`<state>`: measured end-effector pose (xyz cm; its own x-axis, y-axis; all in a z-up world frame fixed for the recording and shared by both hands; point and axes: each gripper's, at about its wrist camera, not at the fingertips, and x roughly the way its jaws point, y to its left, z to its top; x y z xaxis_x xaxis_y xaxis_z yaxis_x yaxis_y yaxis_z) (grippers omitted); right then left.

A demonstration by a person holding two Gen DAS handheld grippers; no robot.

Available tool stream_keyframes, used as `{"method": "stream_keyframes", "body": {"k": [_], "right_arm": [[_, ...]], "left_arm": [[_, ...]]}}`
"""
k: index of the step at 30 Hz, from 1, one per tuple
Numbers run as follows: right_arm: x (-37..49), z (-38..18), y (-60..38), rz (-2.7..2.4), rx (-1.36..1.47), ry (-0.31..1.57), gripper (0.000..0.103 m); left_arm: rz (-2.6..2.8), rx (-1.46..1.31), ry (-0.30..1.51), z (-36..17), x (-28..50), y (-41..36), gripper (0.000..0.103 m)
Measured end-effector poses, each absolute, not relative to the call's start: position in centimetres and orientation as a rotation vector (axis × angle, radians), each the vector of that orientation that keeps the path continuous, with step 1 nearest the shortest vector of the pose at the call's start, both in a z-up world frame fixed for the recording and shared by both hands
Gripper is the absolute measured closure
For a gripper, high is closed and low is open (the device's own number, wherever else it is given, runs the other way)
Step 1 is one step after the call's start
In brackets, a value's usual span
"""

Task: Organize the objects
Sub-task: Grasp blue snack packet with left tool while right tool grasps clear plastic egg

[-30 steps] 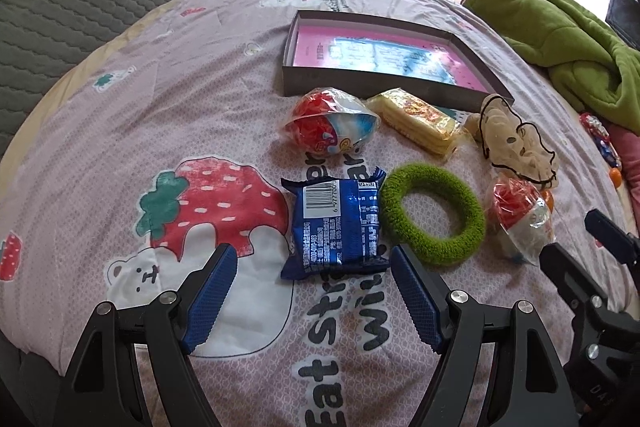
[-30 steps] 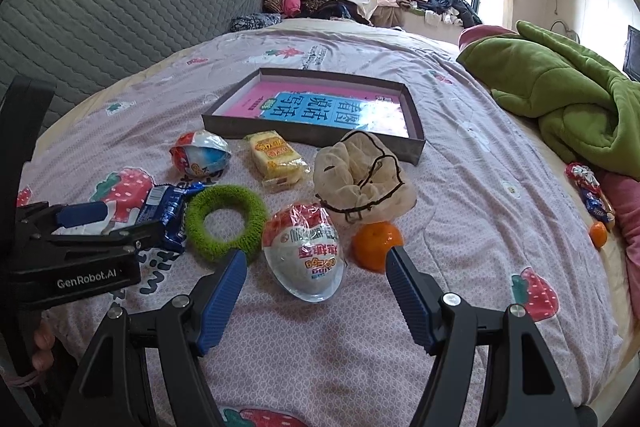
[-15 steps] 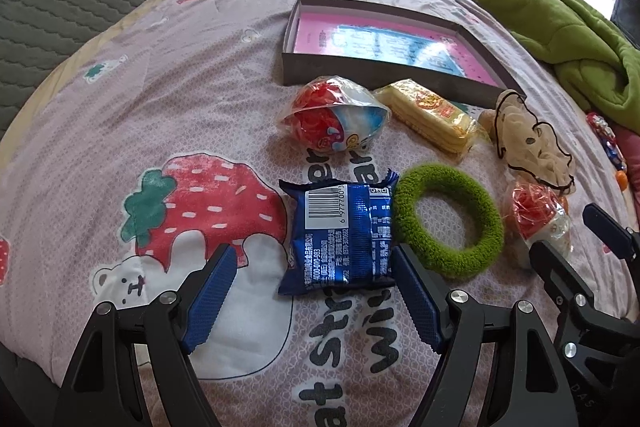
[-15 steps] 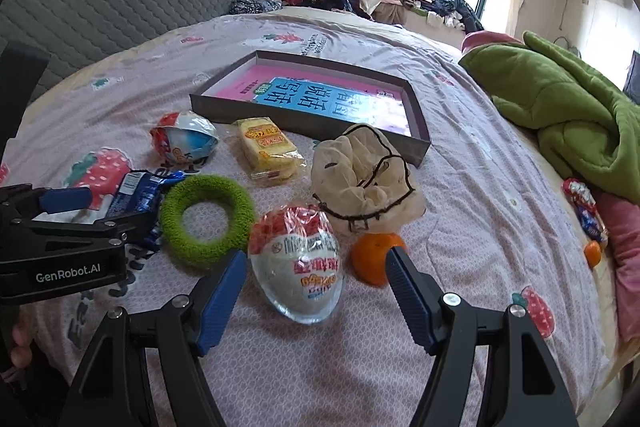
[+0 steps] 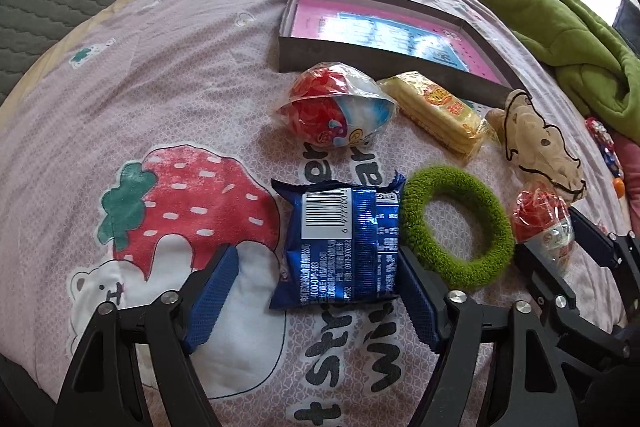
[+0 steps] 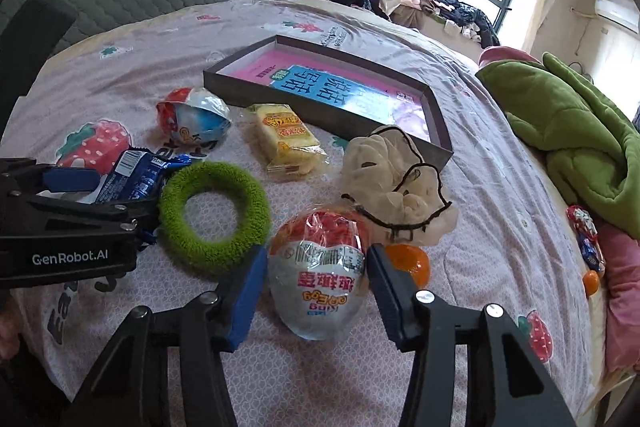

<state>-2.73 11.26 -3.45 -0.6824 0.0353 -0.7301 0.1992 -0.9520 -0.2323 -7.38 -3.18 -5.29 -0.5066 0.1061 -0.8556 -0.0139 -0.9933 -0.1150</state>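
A green ring [image 5: 456,223] crowds your left tool [image 5: 316,291], closing around the blue packet [image 5: 340,247] on the bed [image 5: 160,87]. Your right tool [image 6: 316,291] is closing around the near egg [image 6: 320,283], tangerine [image 6: 412,261] just right.

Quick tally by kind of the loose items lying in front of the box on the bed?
Wrapped toy eggs: 2
Snack packets: 2, blue and yellow
Green ring: 1
Cream cloth: 1
Orange fruit: 1
Total: 7
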Motion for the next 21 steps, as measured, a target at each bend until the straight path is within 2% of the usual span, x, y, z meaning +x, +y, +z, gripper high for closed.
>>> {"method": "stream_keyframes", "body": {"k": [4, 21], "right_arm": [[-2.6, -3.1, 11.7, -2.749, 1.196, 0.391, 0.052], [-0.9, -1.6, 12.4, -2.699, 1.171, 0.199, 0.052]], "left_arm": [[2.624, -1.506, -0.17, -5.3, -7.2, -3.0, 0.047], [2.665, -1.471, -0.083, -3.8, -5.1, -2.8, 0.049]]}}
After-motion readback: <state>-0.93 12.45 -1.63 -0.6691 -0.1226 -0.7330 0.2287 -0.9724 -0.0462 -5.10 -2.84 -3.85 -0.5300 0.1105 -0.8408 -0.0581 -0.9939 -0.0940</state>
